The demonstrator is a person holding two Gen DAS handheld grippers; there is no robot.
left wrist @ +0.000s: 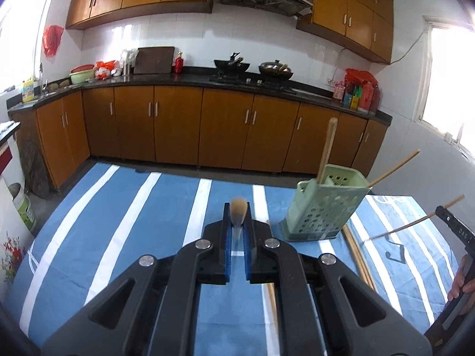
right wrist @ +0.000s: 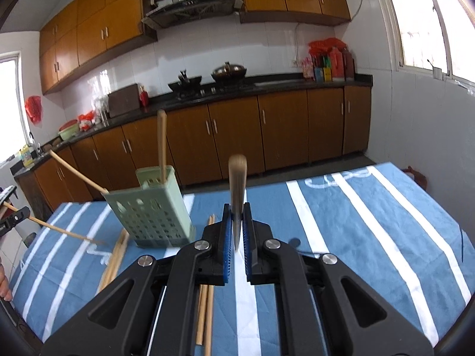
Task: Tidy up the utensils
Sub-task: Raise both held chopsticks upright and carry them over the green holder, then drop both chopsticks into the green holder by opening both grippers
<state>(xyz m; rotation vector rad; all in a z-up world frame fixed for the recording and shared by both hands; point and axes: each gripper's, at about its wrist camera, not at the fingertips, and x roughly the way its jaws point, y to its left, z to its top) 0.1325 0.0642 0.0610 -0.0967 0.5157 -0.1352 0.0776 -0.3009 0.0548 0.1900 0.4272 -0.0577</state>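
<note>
Left tool (left wrist: 237, 222) is clenched on 1 chopstick (left wrist: 238, 207); right tool (right wrist: 237, 219) on another stick (right wrist: 237, 178). Green holder (left wrist: 320, 207) stands on the striped surface (left wrist: 133, 222), loose chopsticks (left wrist: 359, 255) beside it.

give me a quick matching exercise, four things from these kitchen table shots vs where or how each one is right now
Things:
1. green holder
2. left gripper
3. loose chopsticks
4. woks

States:
A. shut on a single chopstick
B. lying flat on the striped cloth
C. sitting on the stove at the far counter
D. standing on the table with chopsticks poking out the top

Pairs: 1-D, 2-A, 3-B, 4-C
</note>
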